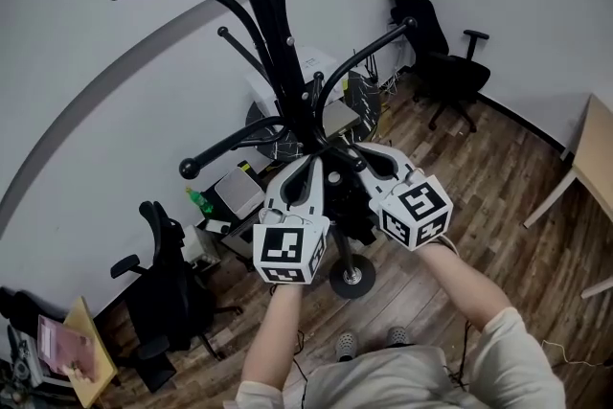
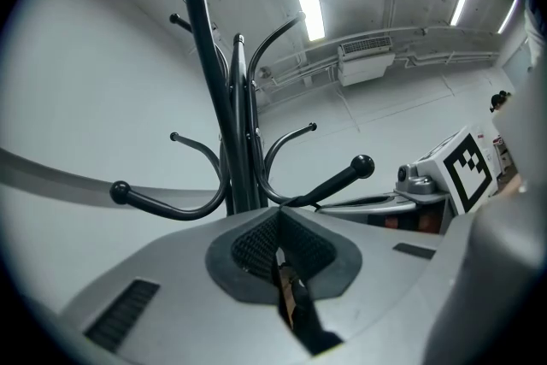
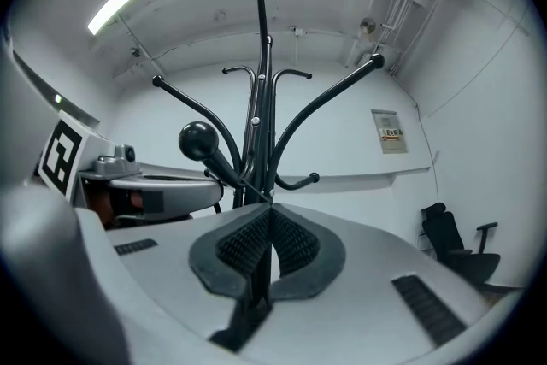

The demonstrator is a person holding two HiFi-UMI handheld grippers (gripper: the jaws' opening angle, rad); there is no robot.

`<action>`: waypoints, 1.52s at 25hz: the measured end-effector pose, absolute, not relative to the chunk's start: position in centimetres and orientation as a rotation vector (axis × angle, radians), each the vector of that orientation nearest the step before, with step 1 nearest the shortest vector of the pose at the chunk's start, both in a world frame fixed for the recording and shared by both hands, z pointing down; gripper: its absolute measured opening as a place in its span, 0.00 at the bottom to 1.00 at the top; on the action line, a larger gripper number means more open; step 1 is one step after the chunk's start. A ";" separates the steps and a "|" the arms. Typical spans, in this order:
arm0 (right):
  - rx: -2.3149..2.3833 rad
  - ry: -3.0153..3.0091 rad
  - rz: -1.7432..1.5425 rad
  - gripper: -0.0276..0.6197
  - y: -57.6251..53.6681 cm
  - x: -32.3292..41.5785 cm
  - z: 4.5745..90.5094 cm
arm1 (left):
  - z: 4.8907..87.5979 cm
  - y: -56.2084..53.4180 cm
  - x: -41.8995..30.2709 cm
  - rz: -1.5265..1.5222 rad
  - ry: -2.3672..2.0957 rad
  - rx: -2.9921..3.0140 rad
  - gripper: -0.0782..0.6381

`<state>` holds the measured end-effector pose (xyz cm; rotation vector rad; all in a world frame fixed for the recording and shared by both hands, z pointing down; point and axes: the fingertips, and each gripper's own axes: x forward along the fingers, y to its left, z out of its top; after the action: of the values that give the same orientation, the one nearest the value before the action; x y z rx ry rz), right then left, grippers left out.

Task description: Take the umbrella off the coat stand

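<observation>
Both forearms reach forward from the torso and converge. The left gripper [image 1: 308, 158] and right gripper [image 1: 356, 153] lie side by side, marker cubes toward the person, and point roughly level at the coat stand [image 1: 263, 5]. Their tips almost meet at its pole.

Both grippers are clenched, with the pads together along a closed seam.

A ball-ended hook [image 3: 198, 141] projects toward the person between the two grippers. It lies right of the left gripper's tips and left of the right gripper's tips.

Only the gripper views show a thin dark cord [image 3: 235, 184] running from the hook's base to the jaw tips. Neither view shows whether it is nipped.

Only the head view shows below the grippers. A dark mass, apparently the umbrella [image 1: 350, 206], hangs beneath the tips between both gripper bodies and is largely covered by them.
</observation>
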<state>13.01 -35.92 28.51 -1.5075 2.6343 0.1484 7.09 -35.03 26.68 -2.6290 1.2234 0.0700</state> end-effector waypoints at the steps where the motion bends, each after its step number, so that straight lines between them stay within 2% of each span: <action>1: -1.504 2.641 0.154 0.05 -35.8 13.0 28.4 | 26.6 -35.0 7.1 0.070 1.224 -2.626 0.14; 26: -1.407 2.606 0.098 0.06 -35.5 13.0 26.5 | 25.1 -34.4 7.0 0.035 1.178 -2.606 0.14; 38: -1.434 2.623 0.215 0.06 -34.8 12.8 25.8 | 24.4 -33.5 7.0 0.048 1.178 -2.597 0.14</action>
<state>12.77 -34.76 25.76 -1.4335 2.6234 0.2155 7.00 -33.50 24.43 -2.5969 1.1779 0.0478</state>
